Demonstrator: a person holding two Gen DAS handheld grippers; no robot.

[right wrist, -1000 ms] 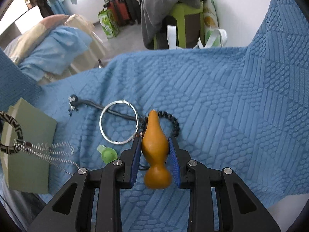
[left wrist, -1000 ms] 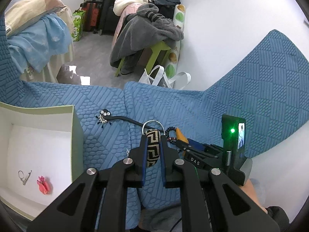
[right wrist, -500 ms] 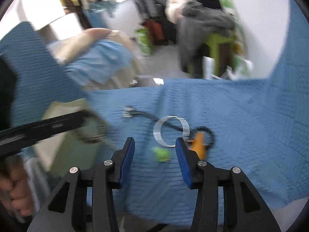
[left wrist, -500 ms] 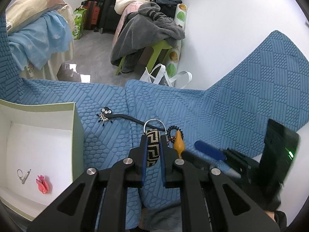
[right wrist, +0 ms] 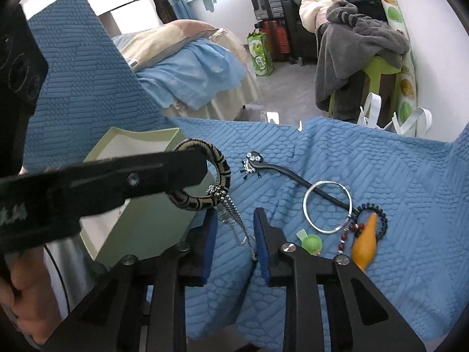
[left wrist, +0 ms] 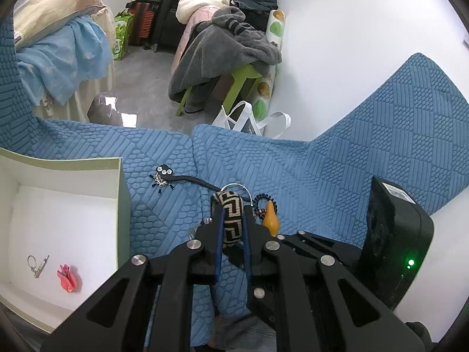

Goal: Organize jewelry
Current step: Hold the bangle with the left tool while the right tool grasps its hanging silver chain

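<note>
My left gripper is shut on a black-and-beige patterned bangle, held above the blue quilted cover. In the right wrist view that bangle hangs from the left gripper's fingers, and a silver chain tassel dangles from it. My right gripper is just below the bangle. Its jaws are closing, with the tassel's strands between the blue pads, which stand apart. The orange gourd pendant on black beads lies loose on the cover to the right.
A pale green box with a white inside stands at the left, holding a small key ring and a pink flower piece. On the cover lie a black rhinestone hair stick, a silver hoop and a green clip.
My right gripper let go of the orange gourd, opened, and swung left and up to the tassel under the bangle. The gourd stays on the cover. My left gripper has not moved.
</note>
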